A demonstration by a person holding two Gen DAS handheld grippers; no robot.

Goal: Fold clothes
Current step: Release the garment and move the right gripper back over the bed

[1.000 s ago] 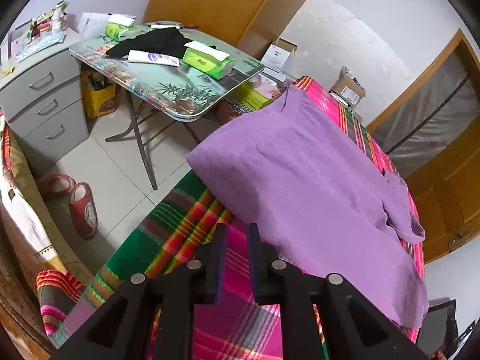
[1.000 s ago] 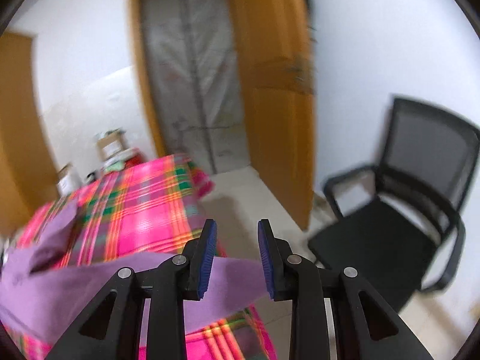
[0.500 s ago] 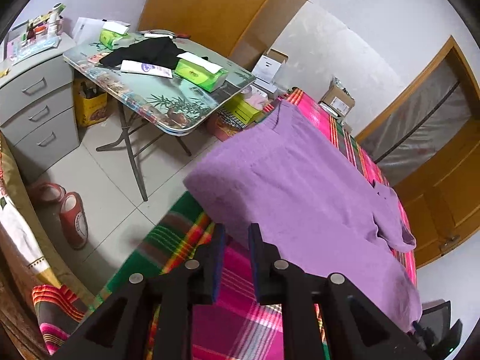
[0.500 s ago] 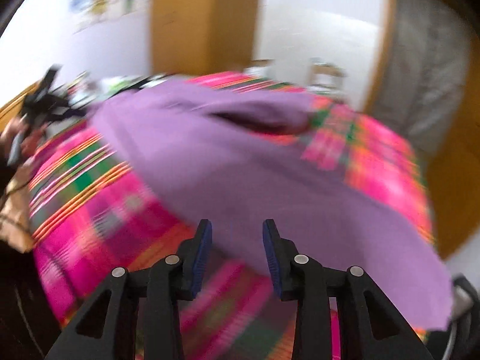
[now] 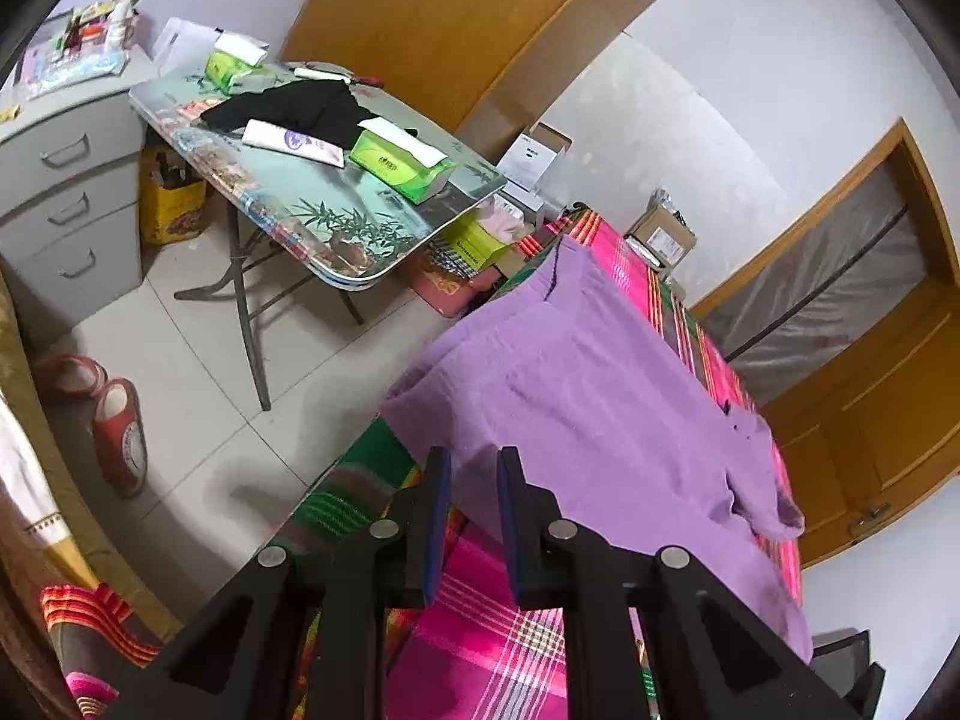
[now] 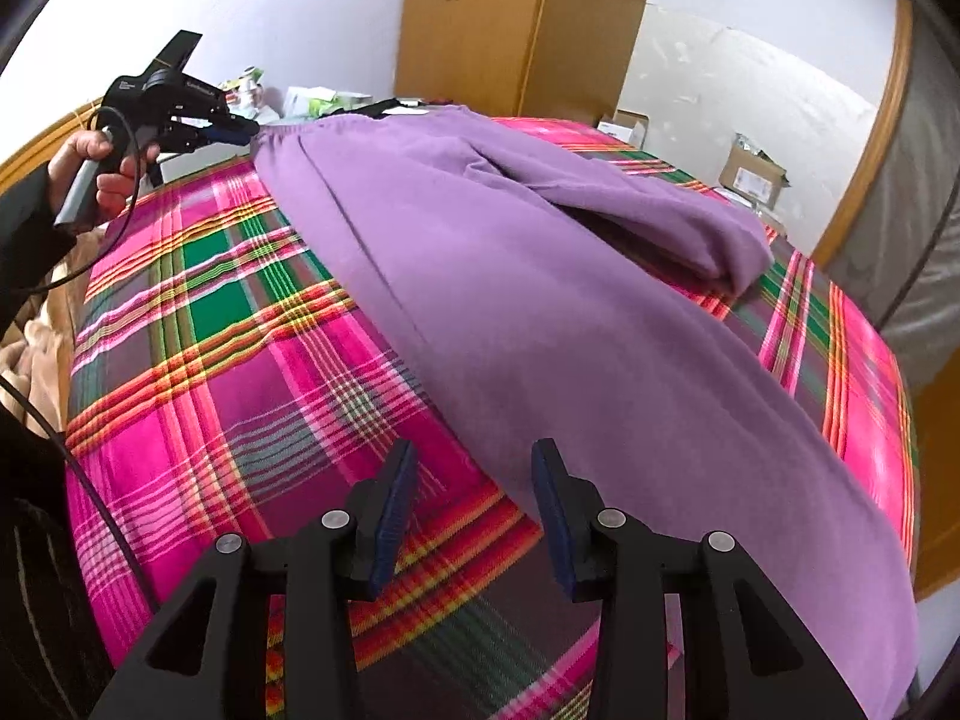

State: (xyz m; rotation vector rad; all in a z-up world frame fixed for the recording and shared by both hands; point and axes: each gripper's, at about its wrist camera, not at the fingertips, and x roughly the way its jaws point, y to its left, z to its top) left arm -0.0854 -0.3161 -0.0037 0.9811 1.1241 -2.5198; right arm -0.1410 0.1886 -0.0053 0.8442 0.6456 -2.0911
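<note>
Purple garment (image 6: 540, 312) laid flat across plaid bedspread (image 6: 228, 360), with a fold lying on top. Right gripper (image 6: 474, 480) above near edge, jaws spread wide, nothing pinched. Left gripper (image 5: 468, 468) at far corner, jaws narrowly parted; grip on fabric not discernible.

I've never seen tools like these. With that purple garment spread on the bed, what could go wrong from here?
1. The open right tool hovers over the plaid bedspread just beside the purple garment; closing there might pinch the bedspread too.
2. The garment's near end appears to droop over the bed's edge, so a tug could slide it off.
3. The bunched fold on its far side may get folded in crooked.
</note>
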